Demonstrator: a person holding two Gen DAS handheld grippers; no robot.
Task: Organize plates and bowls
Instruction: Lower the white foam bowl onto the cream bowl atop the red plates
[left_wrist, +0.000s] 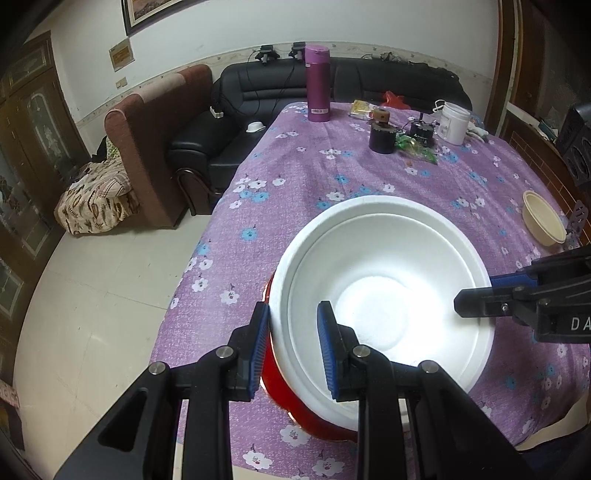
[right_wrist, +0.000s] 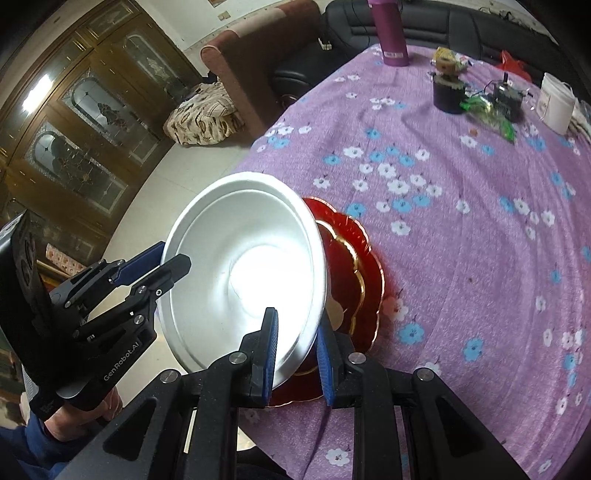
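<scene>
Both grippers grip one white bowl (left_wrist: 384, 288) by its rim, on opposite sides. The left gripper (left_wrist: 291, 350) has its jaws drawn narrow, with the rim pinched between its blue pads (left_wrist: 327, 347): one pad lies inside the bowl, the other against the outer wall. The right gripper (right_wrist: 295, 358) is closed to about the same width on the opposite rim, again with one pad inside and one outside.

The bowl sits over a red plate (right_wrist: 354, 258) with a scalloped gold edge, which lies on the table (left_wrist: 332, 173) close to its near edge and towards the near left corner. In the right wrist view the bowl is tilted, its far rim above the plate; whether its base touches the plate cannot be told.

A cream bowl (left_wrist: 543, 221) stands by the right edge, well apart from the white one. Along the far edge are a purple flask (left_wrist: 317, 83), a dark jar (left_wrist: 382, 136), a green wrapper (left_wrist: 417, 147) and a white pot (left_wrist: 454, 123). The table wears a purple flowered cloth.
</scene>
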